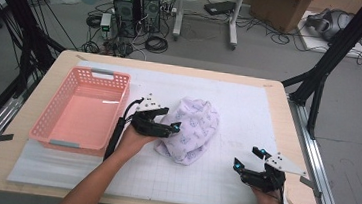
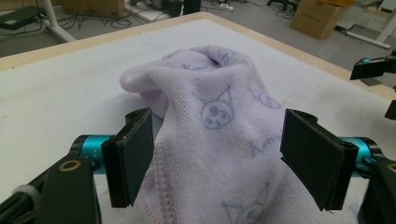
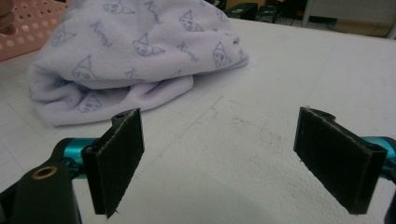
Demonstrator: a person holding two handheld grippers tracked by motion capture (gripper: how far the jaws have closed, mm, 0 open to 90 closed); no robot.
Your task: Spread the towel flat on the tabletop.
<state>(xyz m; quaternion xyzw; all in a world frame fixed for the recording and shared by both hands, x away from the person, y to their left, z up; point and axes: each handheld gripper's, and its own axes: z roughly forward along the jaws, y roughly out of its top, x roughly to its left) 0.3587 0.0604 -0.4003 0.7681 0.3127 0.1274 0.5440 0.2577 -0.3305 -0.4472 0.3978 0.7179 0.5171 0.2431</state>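
A pale lilac towel [image 1: 190, 130] printed with small blue cartoon faces lies crumpled in the middle of the white gridded mat [image 1: 221, 181]. My left gripper [image 1: 167, 126] sits at the towel's left edge, open. In the left gripper view the towel [image 2: 219, 140] bulges up between the two spread jaws, which stand apart from each other around the cloth. My right gripper [image 1: 248, 158] hovers open near the table's front right, well clear of the towel. In the right gripper view the towel [image 3: 140, 56] lies ahead and to the left, with bare mat between the jaws.
A pink plastic basket [image 1: 51, 128] with perforated walls stands on the left side of the table, holding nothing. The wooden table edge [image 1: 292, 123] runs along the right. Beyond the table the floor carries cables, computer towers [image 1: 137, 7] and cardboard boxes [image 1: 278, 8].
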